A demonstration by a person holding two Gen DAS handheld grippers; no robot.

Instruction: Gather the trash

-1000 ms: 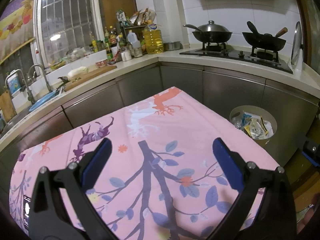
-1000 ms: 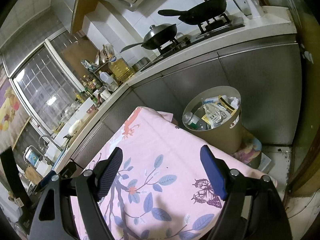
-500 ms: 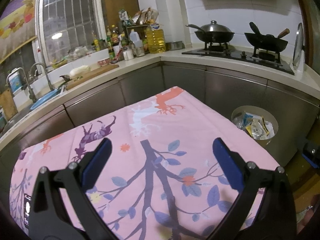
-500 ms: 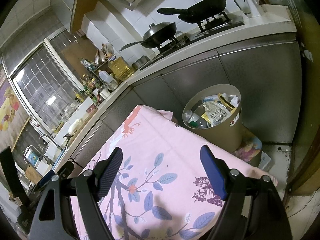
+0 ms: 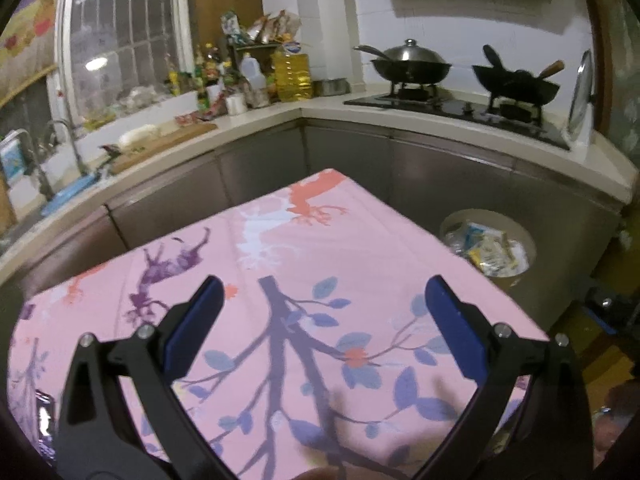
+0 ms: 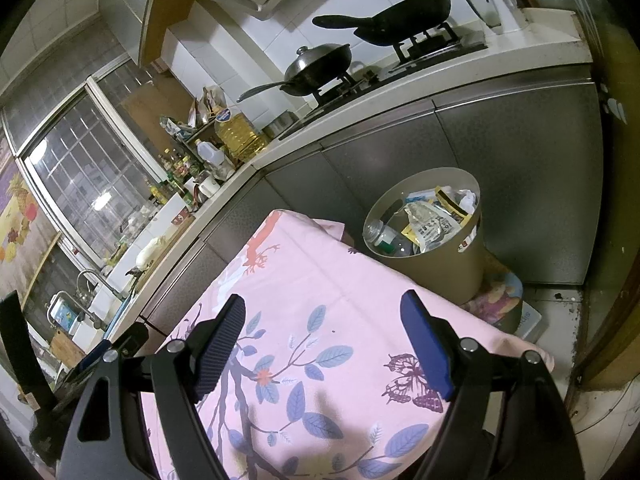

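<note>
A tan round trash bin [image 6: 448, 264] stands on the floor past the table's far right corner, filled with wrappers and a plastic bottle [image 6: 384, 236]. In the left wrist view the bin [image 5: 490, 246] shows beyond the table's right edge. My left gripper [image 5: 324, 300] hovers open over the pink flowered tablecloth [image 5: 280, 280], nothing between its blue pads. My right gripper [image 6: 324, 316] is also open and empty above the same cloth [image 6: 320, 280], with the bin ahead and to its right. No loose trash shows on the cloth.
A steel-fronted kitchen counter [image 5: 460, 136] wraps around behind the table, carrying a stove with two woks [image 5: 408, 66], oil jugs and bottles [image 5: 292, 76], a cutting board and a sink [image 5: 60, 196]. A small printed mat [image 6: 500, 296] lies under the bin.
The left wrist view has tilted slightly, so the counter and bin sit a little lower in frame. Both grippers stay open and in place.
</note>
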